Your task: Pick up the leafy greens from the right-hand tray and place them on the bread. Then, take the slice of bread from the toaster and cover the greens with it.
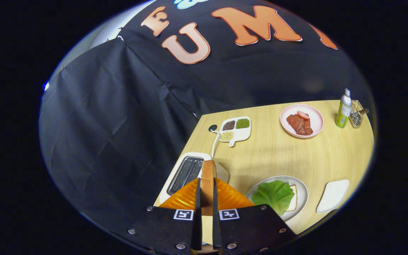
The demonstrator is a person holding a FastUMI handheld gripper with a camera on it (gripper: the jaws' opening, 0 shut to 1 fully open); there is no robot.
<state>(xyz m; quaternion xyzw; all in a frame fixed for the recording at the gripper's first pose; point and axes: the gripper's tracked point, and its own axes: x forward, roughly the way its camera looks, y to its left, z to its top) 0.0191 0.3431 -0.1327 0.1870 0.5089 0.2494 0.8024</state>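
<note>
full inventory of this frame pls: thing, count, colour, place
slice of bread: 1, tan, edge-on between the fingers, above the toaster
toaster: 1, white, dark slots, just ahead of the fingers
leafy greens: 1, green, on the bread on the grey plate
bread: 1, pale, under the greens
grey plate: 1, right of the toaster
white tray: 1, right of the grey plate
divided dish: 1, white, beyond the toaster, holds dark, green, yellow bits
pink plate: 1, far side, holds red meat
bottle: 1, green, far right
wire rack: 1, beside bottle
table: 1, light wood
gripper: 1, black and orange, shut on the slice
</note>
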